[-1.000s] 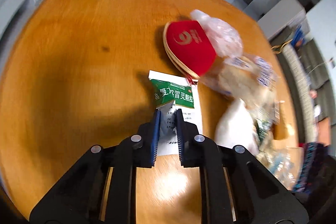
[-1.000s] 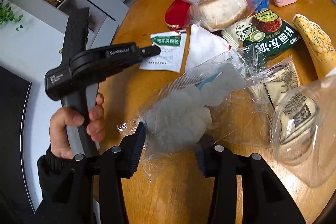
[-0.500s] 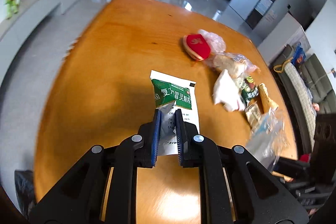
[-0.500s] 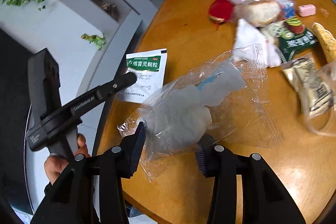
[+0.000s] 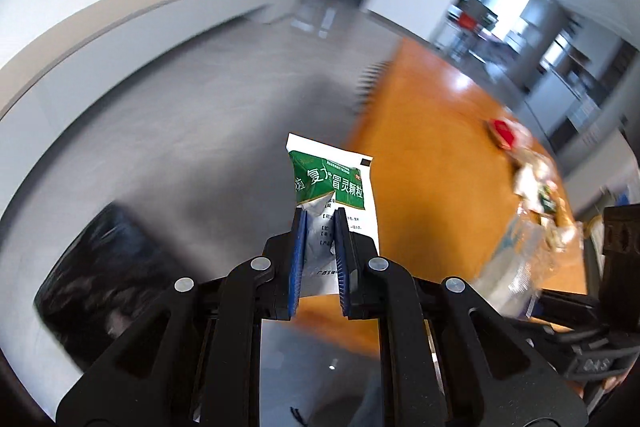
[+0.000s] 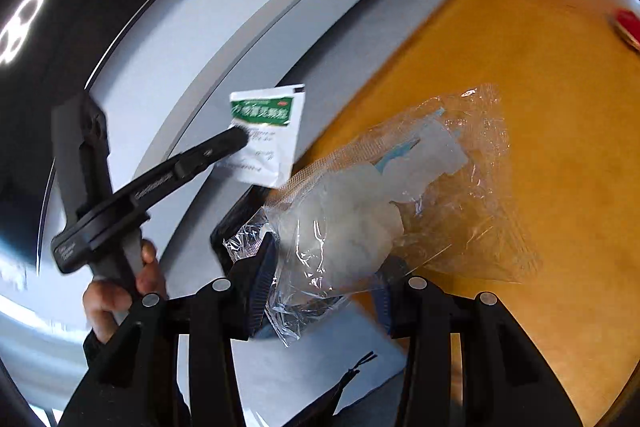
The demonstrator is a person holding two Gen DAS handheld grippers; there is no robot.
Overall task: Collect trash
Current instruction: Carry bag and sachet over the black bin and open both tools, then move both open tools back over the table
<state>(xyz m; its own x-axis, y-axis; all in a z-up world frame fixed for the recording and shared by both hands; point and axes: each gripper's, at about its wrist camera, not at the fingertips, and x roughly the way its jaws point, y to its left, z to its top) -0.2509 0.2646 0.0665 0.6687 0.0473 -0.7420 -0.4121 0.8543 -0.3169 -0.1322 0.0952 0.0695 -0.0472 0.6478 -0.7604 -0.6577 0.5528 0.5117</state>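
We have both loads lifted clear of the wooden table [image 6: 540,75], out past its edge above the grey floor [image 5: 208,131], where a dark bin bag [image 5: 100,275] sits low to the left, probably the drop point. Our right gripper [image 6: 324,291] clamps the crumpled clear plastic bag [image 6: 384,203] by its bunched end, so the loose film hangs free. Our left gripper [image 5: 319,263] pinches the green-and-white sachet [image 5: 336,195] at its lower edge, fingers [image 5: 297,259] closed tight on it, holding it upright.
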